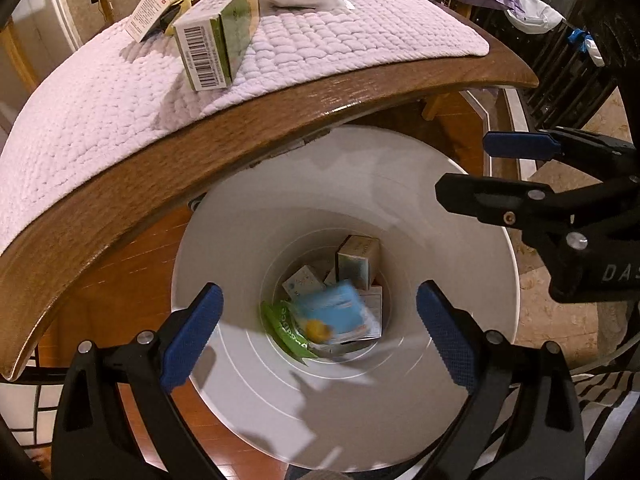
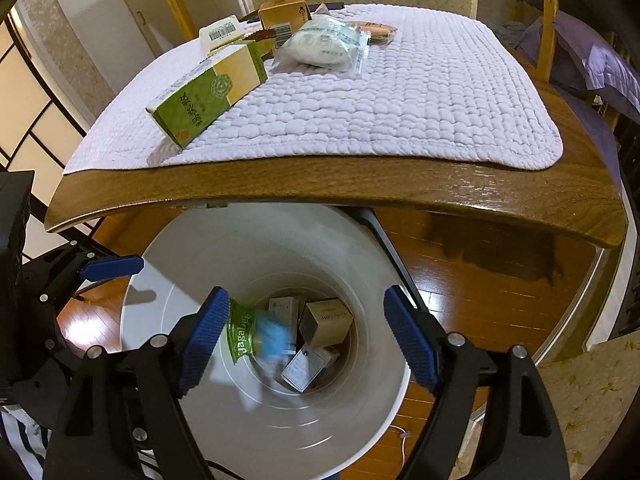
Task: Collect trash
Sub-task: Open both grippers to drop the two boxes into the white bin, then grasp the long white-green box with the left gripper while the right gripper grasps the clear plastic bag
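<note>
Both grippers, left (image 1: 320,328) and right (image 2: 304,336), hang wide and empty over the white bin (image 2: 192,248); next, the green tea carton (image 2: 208,92) on the quilted mat (image 2: 400,100) looks light, rigid: grip across its narrow sides.

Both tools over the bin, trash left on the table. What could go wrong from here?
1. The white bin sits partly under the table edge; lifting a tool straight up could knock the wood.
2. The green box lies near the mat's front edge; a clumsy grab might push it onto the floor.
3. The two tools hang close together over the bin, so they could collide.
</note>
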### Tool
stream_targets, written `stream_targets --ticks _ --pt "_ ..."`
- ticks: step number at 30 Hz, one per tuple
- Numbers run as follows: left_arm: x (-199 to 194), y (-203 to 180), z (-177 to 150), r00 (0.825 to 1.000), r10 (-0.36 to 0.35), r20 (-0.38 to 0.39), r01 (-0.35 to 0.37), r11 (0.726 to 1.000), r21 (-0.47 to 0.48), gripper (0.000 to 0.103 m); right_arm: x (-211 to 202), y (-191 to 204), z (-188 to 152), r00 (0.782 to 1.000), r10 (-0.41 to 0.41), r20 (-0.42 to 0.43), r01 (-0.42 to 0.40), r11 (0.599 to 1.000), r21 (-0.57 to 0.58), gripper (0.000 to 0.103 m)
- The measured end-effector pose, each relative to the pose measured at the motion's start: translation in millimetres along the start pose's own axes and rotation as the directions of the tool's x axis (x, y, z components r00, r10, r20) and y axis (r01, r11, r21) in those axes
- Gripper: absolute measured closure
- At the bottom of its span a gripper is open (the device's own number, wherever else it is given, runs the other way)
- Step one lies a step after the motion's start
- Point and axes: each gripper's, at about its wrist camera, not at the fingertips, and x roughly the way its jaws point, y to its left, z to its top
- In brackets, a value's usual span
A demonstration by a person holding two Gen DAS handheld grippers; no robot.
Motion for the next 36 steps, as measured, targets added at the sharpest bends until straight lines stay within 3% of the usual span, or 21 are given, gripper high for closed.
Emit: stream_targets --ticks 7,13,18,26,31,36 --pt "-18.5 1.4 4.5 1.000 0.005 0.030 -0.004 1.000 -0.028 0.004 -16.3 -1.5 14.9 0.998 -0.019 0.058 0.020 1.000 -0.015 0.024" --pt "-57.3 8.9 19.1 0.991 -0.003 0.136 0.008 0.999 -0.038 0.004 -37.0 -2.2 39.7 0.981 -0.075 0.181 0.090 0.993 -0.078 0.023" --pt "-75.4 20.4 38.3 0.972 0.063 0.228 -0.049 0.997 -0.067 0.003 -40.8 -4.6 68.1 0.959 -0.044 0.281 0.078 0.991 -0.112 0.009" --pt "-65.2 36.7 69.4 0.955 0.153 0.254 -0.141 0.988 -0.064 0.002 -7.0 -9.2 115.4 0.968 -0.060 0.243 0.104 0.980 -0.171 0.009" --pt "-54.6 50.3 89.6 0.956 0.155 0.248 -0.136 0.987 -0.091 0.002 15.8 -13.2 134.3 0.973 -0.074 0.219 0.123 0.967 -0.221 0.009" --pt "-48.2 59.8 106.5 0.962 0.124 0.244 -0.100 0.989 -0.107 0.011 32.2 -15.9 152.7 0.977 -0.073 0.202 0.126 0.957 -0.260 0.009"
